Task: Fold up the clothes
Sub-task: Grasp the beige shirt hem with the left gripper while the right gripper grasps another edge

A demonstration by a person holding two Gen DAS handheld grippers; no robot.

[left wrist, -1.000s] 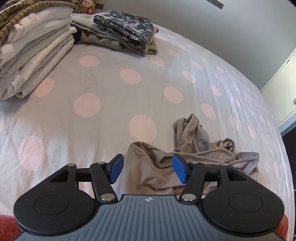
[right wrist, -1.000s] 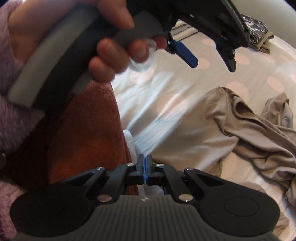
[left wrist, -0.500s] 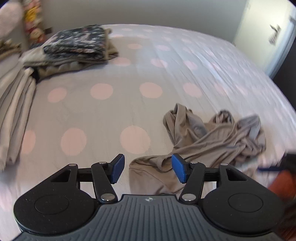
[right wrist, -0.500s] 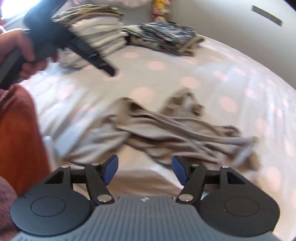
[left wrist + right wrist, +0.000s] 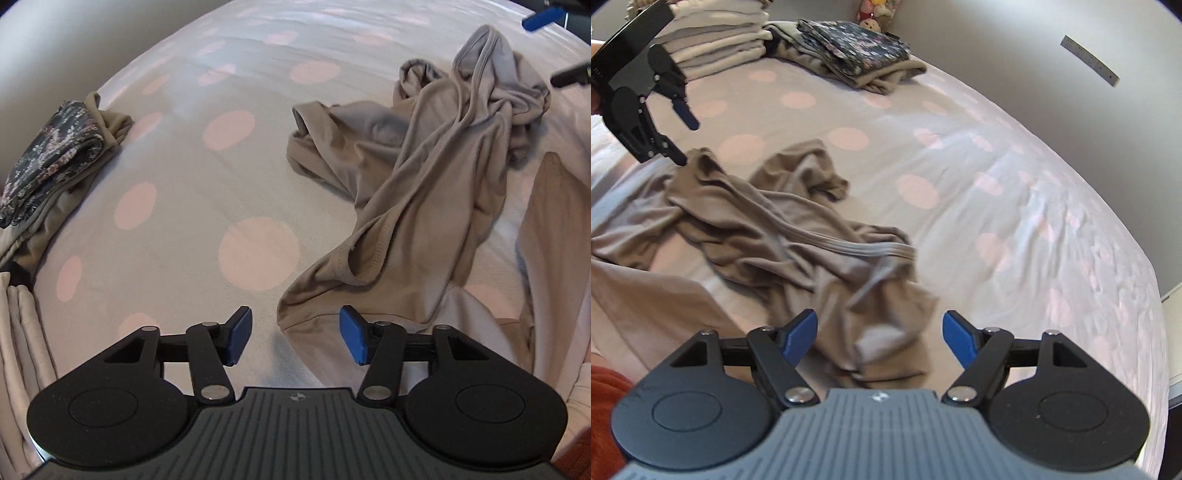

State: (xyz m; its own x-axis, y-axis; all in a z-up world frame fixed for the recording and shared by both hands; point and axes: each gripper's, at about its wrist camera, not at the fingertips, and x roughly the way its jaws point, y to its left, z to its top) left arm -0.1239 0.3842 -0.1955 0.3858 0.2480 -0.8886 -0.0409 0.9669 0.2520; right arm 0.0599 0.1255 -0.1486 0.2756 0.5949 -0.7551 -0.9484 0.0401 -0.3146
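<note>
I have my left gripper [image 5: 293, 341] low over the bed with its blue-padded jaws spread wide and nothing between them; the near hem corner of the crumpled beige jersey garment [image 5: 424, 192] lies just ahead of the gap, nearer the right pad. My right gripper [image 5: 879, 341] is likewise spread, empty, and poised over the opposite end of the same garment [image 5: 783, 236], where a bunched edge sits between its pads but untouched. I judge I have come at the cloth from two ends so that each claw can take a corner and draw the piece flat before any fold.

The garment lies in a twisted heap on the grey bedsheet with pale pink dots [image 5: 192, 206]. In the left view its long axis runs from the hem near my jaws diagonally away to the upper right, where a knot of ribbed edging and a sleeve or strap is piled. One loose limb reaches leftward from the middle. Which end is neck and which is hem I cannot tell for certain.

Beyond it, well apart, a dark floral folded cloth on an olive-beige one [image 5: 857, 48] rests beside a stack of folded cream garments [image 5: 716, 40], presumably the finished pile, kept far enough to leave room for spreading.
</note>
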